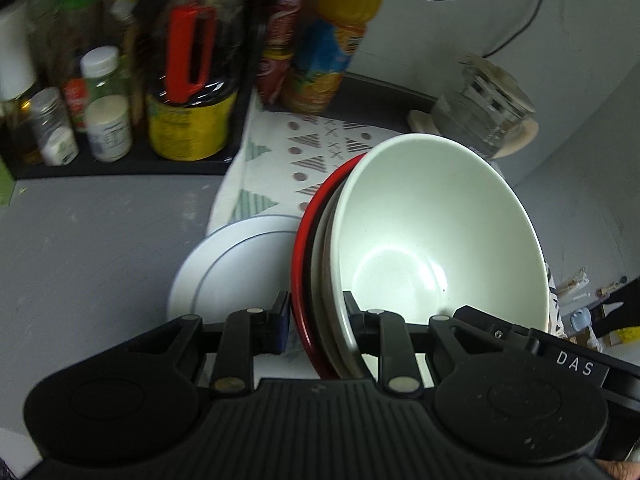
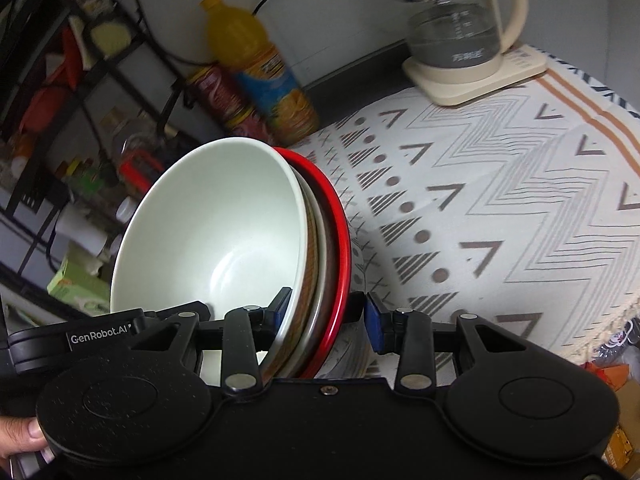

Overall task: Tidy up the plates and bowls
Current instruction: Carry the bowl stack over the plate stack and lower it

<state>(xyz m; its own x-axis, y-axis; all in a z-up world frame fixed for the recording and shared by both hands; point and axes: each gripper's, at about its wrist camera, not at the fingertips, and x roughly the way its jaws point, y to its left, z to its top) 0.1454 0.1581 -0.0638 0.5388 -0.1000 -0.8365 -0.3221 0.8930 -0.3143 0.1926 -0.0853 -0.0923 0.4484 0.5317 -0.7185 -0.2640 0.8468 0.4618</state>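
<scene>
A stack of nested bowls is tilted on edge: a white bowl [image 1: 432, 240] innermost, beige ones behind it, a red bowl [image 1: 304, 264] outermost. My left gripper [image 1: 316, 316] is shut on the stack's rim, one finger inside the white bowl and the blue pad against the red one. My right gripper [image 2: 326, 316] straddles the rim of the same stack; the white bowl [image 2: 216, 220] touches its left finger, while a gap separates the red bowl [image 2: 340, 240] from its right pad [image 2: 374, 324]. A white plate with a blue ring [image 1: 224, 276] lies flat just left of the stack.
Sauce bottles and spice jars [image 1: 108, 108] crowd a black tray at the back left. An orange juice bottle [image 2: 256, 64] and a red can stand by the wall. A glass kettle [image 2: 456, 28] sits at the patterned cloth's [image 2: 500, 200] far end. A hand [image 2: 20, 436] holds the right gripper.
</scene>
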